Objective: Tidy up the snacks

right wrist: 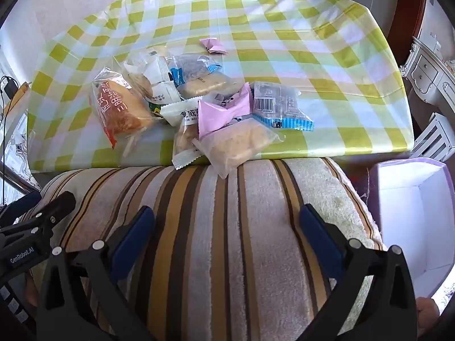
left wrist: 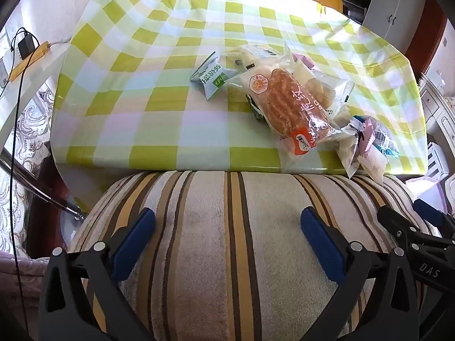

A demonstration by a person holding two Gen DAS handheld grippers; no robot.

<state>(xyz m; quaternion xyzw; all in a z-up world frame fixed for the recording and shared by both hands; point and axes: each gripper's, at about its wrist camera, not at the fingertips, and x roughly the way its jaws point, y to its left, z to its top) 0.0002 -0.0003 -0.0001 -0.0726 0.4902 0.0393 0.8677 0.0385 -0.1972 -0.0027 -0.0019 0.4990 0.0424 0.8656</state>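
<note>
Table with a heap of wrapped snacks

A table (right wrist: 327,37) under a green-and-white checked cloth carries a pile of snacks (right wrist: 199,105): a bread bag (left wrist: 290,108), a green-and-white packet (left wrist: 212,76) just beside it, a pink sachet (right wrist: 213,46) lying apart, and clear wrappers overhanging the near edge.

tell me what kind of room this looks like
Most likely a home living or dining room. A table under a green checked tablecloth holds a heap of wrapped snacks, a striped cushion sits before it, and white cabinets stand behind.
</note>
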